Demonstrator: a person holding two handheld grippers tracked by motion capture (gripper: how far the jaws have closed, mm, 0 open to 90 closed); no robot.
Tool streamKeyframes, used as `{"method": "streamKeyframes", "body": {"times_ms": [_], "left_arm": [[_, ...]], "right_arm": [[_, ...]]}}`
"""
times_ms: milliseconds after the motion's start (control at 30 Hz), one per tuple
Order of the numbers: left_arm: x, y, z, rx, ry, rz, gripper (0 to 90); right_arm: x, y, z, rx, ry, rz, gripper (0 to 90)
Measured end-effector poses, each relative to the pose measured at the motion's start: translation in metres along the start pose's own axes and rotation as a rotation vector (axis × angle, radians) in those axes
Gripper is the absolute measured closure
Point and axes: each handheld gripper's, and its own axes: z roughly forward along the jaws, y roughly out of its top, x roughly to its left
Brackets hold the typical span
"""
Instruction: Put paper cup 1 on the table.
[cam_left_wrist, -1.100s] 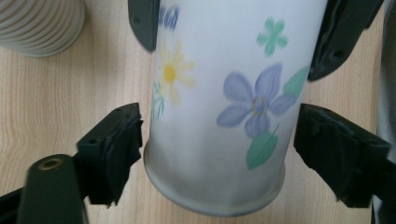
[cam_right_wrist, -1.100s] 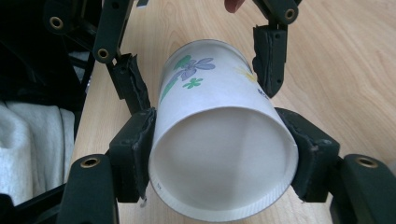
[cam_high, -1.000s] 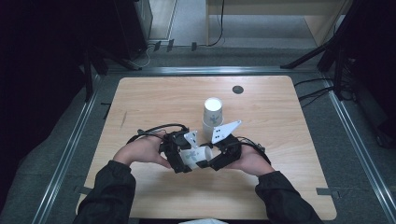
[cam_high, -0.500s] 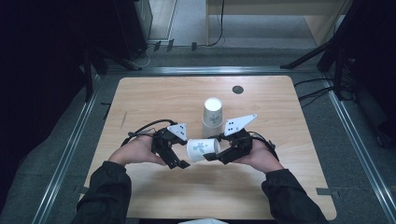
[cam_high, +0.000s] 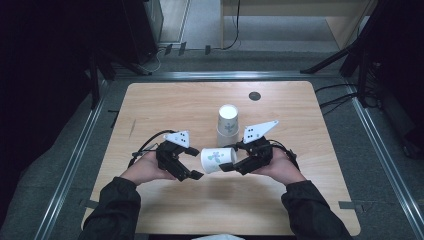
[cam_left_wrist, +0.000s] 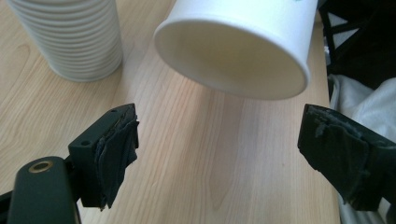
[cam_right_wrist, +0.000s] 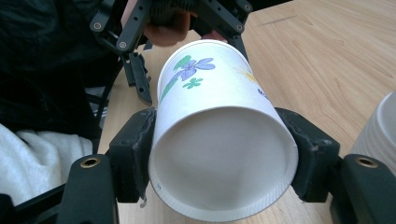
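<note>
A white paper cup (cam_high: 218, 160) with a flower print lies level above the wooden table (cam_high: 165, 105). My right gripper (cam_high: 231, 159) is shut on it near its base, and the right gripper view has the cup's bottom (cam_right_wrist: 219, 135) facing the camera between the jaws of that gripper (cam_right_wrist: 223, 154). The cup's mouth (cam_left_wrist: 233, 51) points at my left gripper (cam_high: 194, 163), which stands open a short way to the left, apart from the cup. Nothing lies between the jaws of the left gripper (cam_left_wrist: 219, 154).
A stack of upturned white paper cups (cam_high: 227, 125) stands on the table just behind the held cup, and it shows again as the stack (cam_left_wrist: 70, 37) and the stack (cam_right_wrist: 378, 130). A small dark round disc (cam_high: 254, 95) sits near the far edge. Metal rails (cam_high: 75, 165) border the table.
The two grippers were close together around the cup. They have drawn apart: the left one moved left off the cup with open jaws, and the right one moved right with the cup.
</note>
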Motion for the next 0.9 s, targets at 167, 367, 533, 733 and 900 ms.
{"method": "streamKeyframes", "body": {"times_ms": [167, 367, 533, 733, 900], "left_arm": [[-0.004, 0.001, 0.009, -0.015, -0.011, 0.018, 12.5], [-0.007, 0.004, 0.017, -0.064, -0.031, 0.029, 12.5], [-0.006, 0.002, 0.019, -0.078, -0.071, 0.047, 13.6], [-0.006, 0.000, 0.018, -0.094, -0.081, 0.057, 16.0], [-0.006, 0.001, 0.018, -0.107, -0.083, 0.067, 21.5]], "right_arm": [[0.001, 0.001, 0.002, 0.002, 0.016, 0.001, 34.3], [0.001, 0.001, 0.005, 0.006, 0.039, 0.007, 34.3], [0.001, 0.000, 0.008, 0.015, 0.059, 0.011, 34.3], [0.001, 0.000, 0.010, 0.017, 0.081, 0.021, 34.3], [0.001, 0.000, 0.013, 0.023, 0.103, 0.028, 34.3]]}}
